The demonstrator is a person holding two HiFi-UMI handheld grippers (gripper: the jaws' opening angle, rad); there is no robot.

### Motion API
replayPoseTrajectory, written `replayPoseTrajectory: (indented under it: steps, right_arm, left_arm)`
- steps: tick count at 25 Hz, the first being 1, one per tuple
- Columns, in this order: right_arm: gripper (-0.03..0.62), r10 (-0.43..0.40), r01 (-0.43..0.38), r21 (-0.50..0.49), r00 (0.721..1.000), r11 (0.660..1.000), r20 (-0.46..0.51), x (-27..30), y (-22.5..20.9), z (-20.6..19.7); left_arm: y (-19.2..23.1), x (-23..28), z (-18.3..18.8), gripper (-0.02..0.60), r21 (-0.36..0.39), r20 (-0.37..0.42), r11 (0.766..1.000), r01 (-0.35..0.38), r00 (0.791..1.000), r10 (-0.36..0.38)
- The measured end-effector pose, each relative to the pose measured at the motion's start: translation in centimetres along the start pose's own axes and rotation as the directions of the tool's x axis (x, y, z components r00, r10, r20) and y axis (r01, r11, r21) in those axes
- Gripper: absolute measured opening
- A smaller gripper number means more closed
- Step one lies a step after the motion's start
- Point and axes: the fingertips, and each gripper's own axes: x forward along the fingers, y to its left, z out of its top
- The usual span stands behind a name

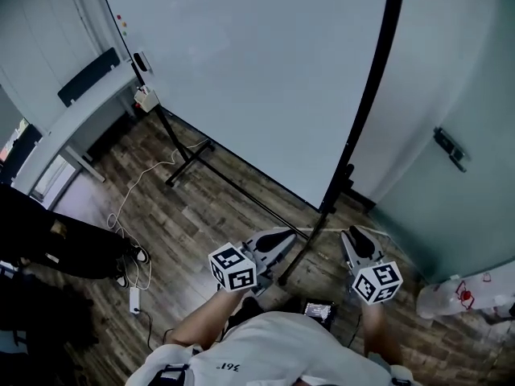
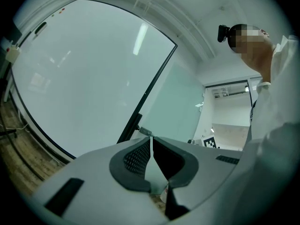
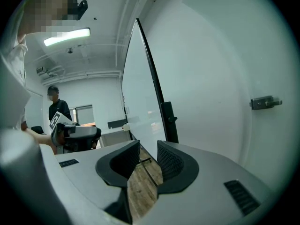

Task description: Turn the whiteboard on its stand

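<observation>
Your left gripper (image 2: 151, 139) is pinched almost to a slit with nothing in it. Your right gripper (image 3: 148, 145) stands narrowly parted, with only floor (image 3: 140, 191) showing between its jaws. The whiteboard (image 1: 257, 71) stands just ahead, its black side post (image 1: 366, 103) roughly between the two tools, and neither touches it. If you swing it hard, that edge could strike the wall (image 1: 475, 55) close beyond your right tool. The stand's foot (image 1: 296, 257) under your tools could trip you, and the far leg (image 1: 189, 163) may snag the white cable (image 1: 133, 179).

The whiteboard (image 1: 257, 79) stands on its black stand (image 1: 348, 171) over a wood floor (image 1: 201, 215). Below it, the left gripper (image 1: 278, 238) and right gripper (image 1: 356, 238) flank the stand's foot bar, near it.
</observation>
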Motion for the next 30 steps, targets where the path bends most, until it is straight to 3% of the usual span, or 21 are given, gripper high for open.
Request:
replayPoseTrajectory:
  steps: [16,25,30]
  right_arm:
    - [0.141,-0.092,0.092,-0.012,0.996,0.996,0.022,2.7,2.9,0.1]
    - [0.147,-0.093,0.093,-0.032,0.996,0.995,0.001,4.0,0.9,0.5]
    - [0.183,-0.066,0.063,-0.115,0.997,0.991,-0.028,5.6,-1.2,1.6]
  left_arm:
    - [2.9,-3.5,1.6,0.048,0.037,-0.035,0.998,0.053,0.998,-0.052]
    - [4.3,-1.9,1.8,0.048,0.039,-0.045,0.998,0.054,0.998,-0.052]
    - [5.1,-0.2,2.4,0.048,0.036,-0.017,0.999,0.021,1.0,-0.021]
